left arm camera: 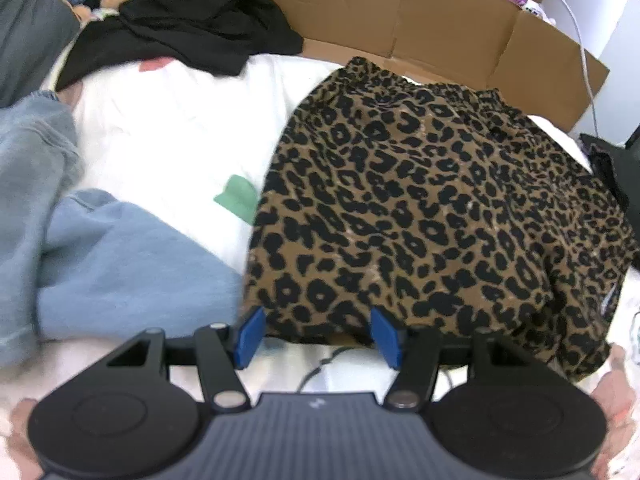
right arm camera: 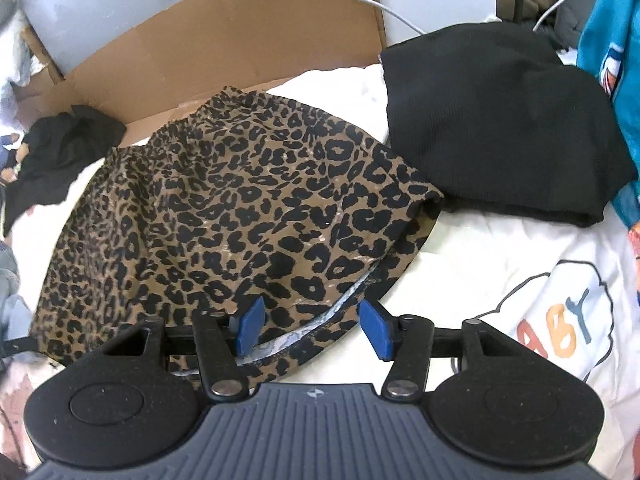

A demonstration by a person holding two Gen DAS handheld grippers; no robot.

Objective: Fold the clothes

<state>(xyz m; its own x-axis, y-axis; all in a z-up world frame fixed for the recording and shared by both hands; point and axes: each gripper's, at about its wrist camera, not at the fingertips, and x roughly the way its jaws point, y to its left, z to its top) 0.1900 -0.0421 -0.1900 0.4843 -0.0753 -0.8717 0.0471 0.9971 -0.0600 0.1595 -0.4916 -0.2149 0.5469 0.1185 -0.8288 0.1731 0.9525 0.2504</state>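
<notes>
**Hazard: uneven grip on the hem**

The leopard-print skirt [left arm camera: 432, 200] lies spread flat on the white sheet [left arm camera: 168, 132], waistband toward the cardboard [left arm camera: 400, 12], between the blue sweatshirt [left arm camera: 120, 264] and the folded black garment [right arm camera: 500, 120]. Your left tongs [left arm camera: 318, 334] and right tongs [right arm camera: 310, 326] are both released, straddling the near hem and grasping nothing. The hem at the right tongs shows two layers parted. If you pinch only the top layer, expect a skewed fold. Closing too deep risks catching the sheet as well.
</notes>
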